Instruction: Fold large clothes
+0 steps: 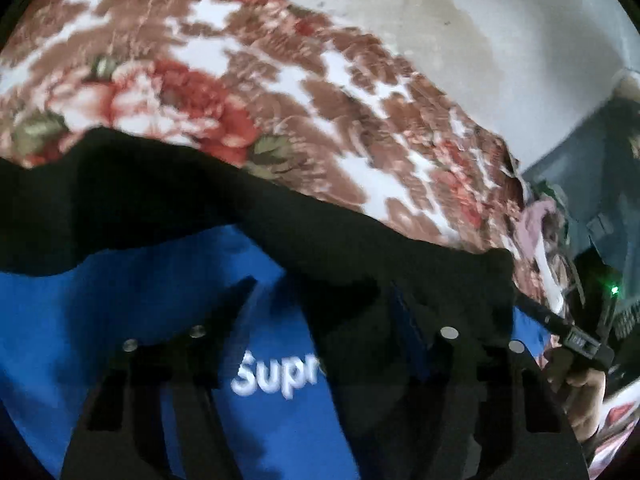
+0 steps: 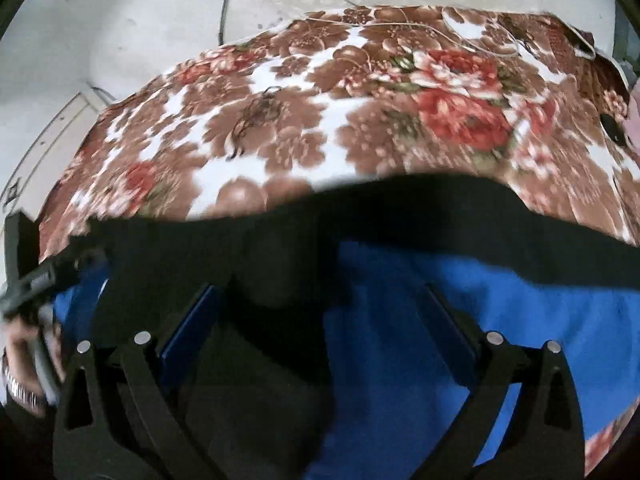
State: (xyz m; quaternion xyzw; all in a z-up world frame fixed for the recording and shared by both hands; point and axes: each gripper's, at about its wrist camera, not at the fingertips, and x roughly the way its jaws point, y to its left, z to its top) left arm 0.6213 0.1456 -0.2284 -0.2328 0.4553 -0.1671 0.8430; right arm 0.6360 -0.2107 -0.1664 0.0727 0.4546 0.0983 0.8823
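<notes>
Nearest us, the right gripper (image 2: pixel 320 300) stands released above the blue and black garment (image 2: pixel 460 320), which lies on the floral blanket (image 2: pixel 280 120). Only the left wrist view shows white lettering (image 1: pixel 280 376), cut off by a black fold. There our left gripper (image 1: pixel 320 300) is parted too; blur hides whether cloth touches its fingers (image 1: pixel 236 292).

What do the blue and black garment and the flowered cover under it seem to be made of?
The blue and black garment looks like soft matte knit, perhaps cotton jersey: it lies in limp folds and carries flat white printed letters. The flowered cover looks like plush fleece: its pattern has a fuzzy surface, though blur leaves this uncertain.
</notes>
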